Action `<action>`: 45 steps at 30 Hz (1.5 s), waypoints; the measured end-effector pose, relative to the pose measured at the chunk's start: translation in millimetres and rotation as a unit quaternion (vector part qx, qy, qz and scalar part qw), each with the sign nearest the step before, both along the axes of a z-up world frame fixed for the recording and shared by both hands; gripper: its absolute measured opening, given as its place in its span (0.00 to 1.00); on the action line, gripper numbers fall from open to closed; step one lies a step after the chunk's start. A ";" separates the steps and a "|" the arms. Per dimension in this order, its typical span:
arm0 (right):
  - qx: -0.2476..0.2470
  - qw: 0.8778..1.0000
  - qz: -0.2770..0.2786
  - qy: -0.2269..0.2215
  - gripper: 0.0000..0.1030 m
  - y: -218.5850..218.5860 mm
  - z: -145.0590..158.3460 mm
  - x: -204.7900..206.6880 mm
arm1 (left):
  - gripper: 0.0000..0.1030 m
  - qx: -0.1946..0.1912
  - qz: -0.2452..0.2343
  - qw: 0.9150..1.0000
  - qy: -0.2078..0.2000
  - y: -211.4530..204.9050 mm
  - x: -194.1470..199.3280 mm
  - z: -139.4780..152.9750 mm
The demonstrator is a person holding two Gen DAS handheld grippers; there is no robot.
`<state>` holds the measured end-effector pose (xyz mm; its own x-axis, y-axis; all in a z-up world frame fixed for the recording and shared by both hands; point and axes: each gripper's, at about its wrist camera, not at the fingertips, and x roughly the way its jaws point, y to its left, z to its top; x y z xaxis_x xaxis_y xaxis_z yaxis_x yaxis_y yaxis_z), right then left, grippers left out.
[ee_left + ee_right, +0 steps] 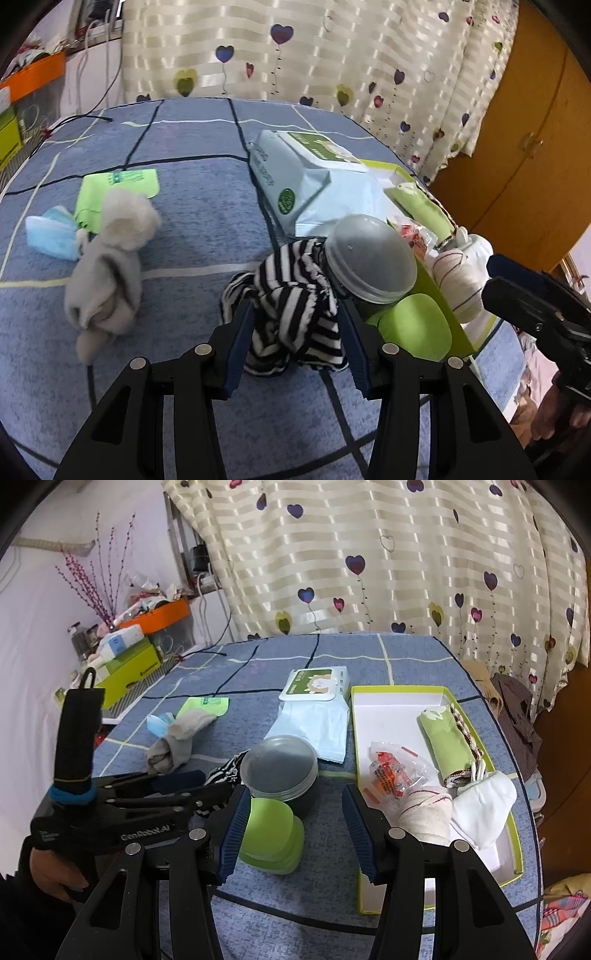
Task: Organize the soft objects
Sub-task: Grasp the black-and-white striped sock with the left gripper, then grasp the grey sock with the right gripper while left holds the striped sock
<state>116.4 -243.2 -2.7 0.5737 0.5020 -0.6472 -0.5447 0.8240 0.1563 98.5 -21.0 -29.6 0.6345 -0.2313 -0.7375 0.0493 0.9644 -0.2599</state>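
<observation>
**Left gripper straddling the striped sock beside the jar**

The left gripper (pixel 295 343) is pointing down at the black-and-white striped sock (pixel 291 310), its jaws standing apart on either side of the bunched fabric; whether the pads are pressing yet is not clear, so I am reading the sock as not gripped. The sock is lying on the blue bedspread (pixel 192 229), touching the grey-lidded jar (pixel 369 258), just beside the green-rimmed box (pixel 436 698) already holding rolled socks; a grey sock (pixel 107 266) is waiting further off, near a blue face mask (pixel 51 236). The right gripper (pixel 295 830) is hanging parted and empty above the green lidded container (pixel 271 834). The risks, as I judge them: a pinch catching only a loose fold, so the sock is unrolling on the lift; or the inner finger nudging the jar and shoving it against the box wall.
</observation>
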 end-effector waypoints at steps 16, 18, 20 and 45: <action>0.010 1.000 -0.006 -0.009 0.50 -5.6 6.9 -2.2 | 0.08 -0.009 -0.004 0.999 -0.041 3.0 -16.8 28.9; 0.011 1.000 -0.005 -0.012 0.50 -3.8 9.9 -4.7 | 0.08 -0.016 0.002 0.998 -0.058 10.8 -25.0 41.1; 0.012 1.000 0.001 -0.015 0.50 0.2 12.8 -7.6 | 0.08 -0.016 0.013 0.997 -0.074 20.2 -33.5 51.4; -0.009 0.987 0.159 0.032 0.50 160.8 -13.7 2.3 | 0.08 -0.013 0.185 0.978 -0.089 147.7 -74.8 48.9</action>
<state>118.8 -82.4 -16.4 0.3460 0.6387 -0.6872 -0.7655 0.6157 0.1869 23.7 126.7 19.3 0.7967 0.0226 -0.6040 -0.2560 0.9179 -0.3033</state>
